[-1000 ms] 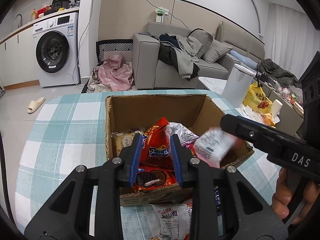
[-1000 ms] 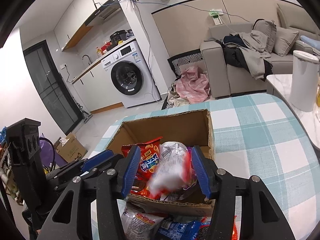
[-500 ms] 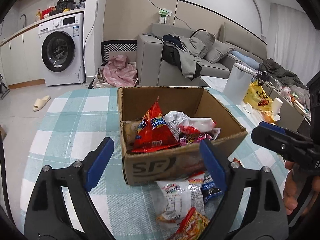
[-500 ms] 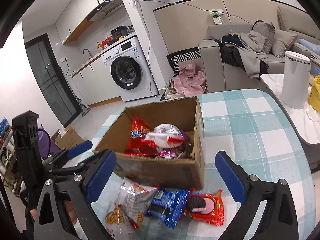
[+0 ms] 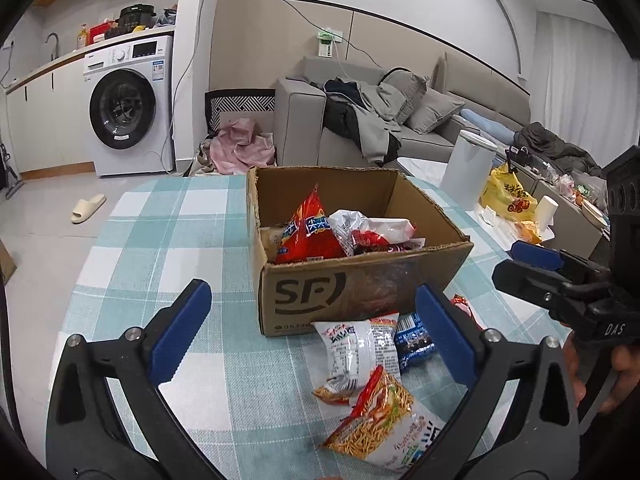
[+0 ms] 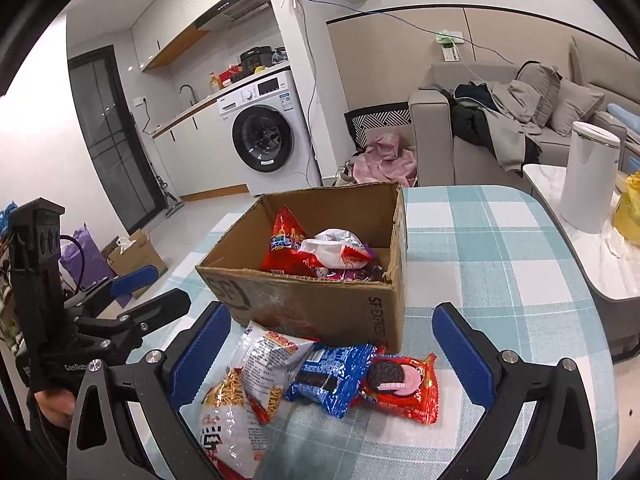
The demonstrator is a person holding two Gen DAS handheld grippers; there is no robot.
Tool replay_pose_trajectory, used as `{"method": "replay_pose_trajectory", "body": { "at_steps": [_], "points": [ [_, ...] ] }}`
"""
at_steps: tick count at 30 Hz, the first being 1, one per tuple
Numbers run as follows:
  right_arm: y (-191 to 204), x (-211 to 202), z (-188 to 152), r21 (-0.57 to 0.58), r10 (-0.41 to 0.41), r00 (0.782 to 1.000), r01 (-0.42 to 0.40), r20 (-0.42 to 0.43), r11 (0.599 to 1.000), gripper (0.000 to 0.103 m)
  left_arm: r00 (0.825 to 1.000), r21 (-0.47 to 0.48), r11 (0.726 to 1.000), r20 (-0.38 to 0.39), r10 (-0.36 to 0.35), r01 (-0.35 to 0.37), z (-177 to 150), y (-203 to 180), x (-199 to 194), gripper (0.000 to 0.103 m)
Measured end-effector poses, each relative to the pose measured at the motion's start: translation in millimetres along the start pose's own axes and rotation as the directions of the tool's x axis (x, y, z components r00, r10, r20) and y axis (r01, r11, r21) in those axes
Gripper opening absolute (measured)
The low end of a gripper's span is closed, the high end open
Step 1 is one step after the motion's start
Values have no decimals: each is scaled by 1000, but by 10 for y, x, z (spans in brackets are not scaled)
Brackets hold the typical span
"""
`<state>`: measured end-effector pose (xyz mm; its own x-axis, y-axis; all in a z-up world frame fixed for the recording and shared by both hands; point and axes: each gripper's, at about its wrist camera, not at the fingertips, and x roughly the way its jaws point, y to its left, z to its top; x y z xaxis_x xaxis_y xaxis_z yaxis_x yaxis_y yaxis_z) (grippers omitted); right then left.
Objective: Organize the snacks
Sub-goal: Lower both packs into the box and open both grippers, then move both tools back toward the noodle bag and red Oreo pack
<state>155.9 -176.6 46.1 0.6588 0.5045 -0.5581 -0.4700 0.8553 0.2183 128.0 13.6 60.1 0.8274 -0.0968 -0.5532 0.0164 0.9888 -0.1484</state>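
Four snack packs (image 6: 320,376) lie at 6 o'clock of one box (image 6: 320,304). Both the left gripper (image 5: 316,344) and the right gripper (image 6: 332,348) have just opened wide, holding nothing.

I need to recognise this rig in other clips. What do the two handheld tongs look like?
Both tongs, left and right, are matte black frames with triangular cut-outs, silver screws and blue pads lining the fingers. The right body reads "DAS" in white; the left body reads what looks like "GenRobot". No cables or sleeves show.

The noodle packet (image 5: 384,428) is cut off by the frame's bottom edge; the box (image 5: 360,292) hides its lower snacks.
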Motion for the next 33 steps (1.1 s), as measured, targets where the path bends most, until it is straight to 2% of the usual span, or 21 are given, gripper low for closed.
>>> {"method": "replay_pose_trajectory", "body": {
  "at_steps": [6,10,21,33],
  "points": [
    [110,-45,-79,-52,-18,1000,18,-2,999,103,1000,1,1000,-8,9,-9,-114,23,-101,102],
    [99,-54,-119,-53,-10,1000,10,-4,999,103,1000,3,1000,-22,11,-11,-200,18,-133,102],
    [-6,-91,-99,-42,-53,998,52,-31,998,103,998,27,999,-53,20,-19,-299,-37,-141,102],
    [-134,6,-215,-68,-91,988,84,-121,994,103,996,82,997,-92,-9,17,-445,-163,-191,102]
  ]
}}
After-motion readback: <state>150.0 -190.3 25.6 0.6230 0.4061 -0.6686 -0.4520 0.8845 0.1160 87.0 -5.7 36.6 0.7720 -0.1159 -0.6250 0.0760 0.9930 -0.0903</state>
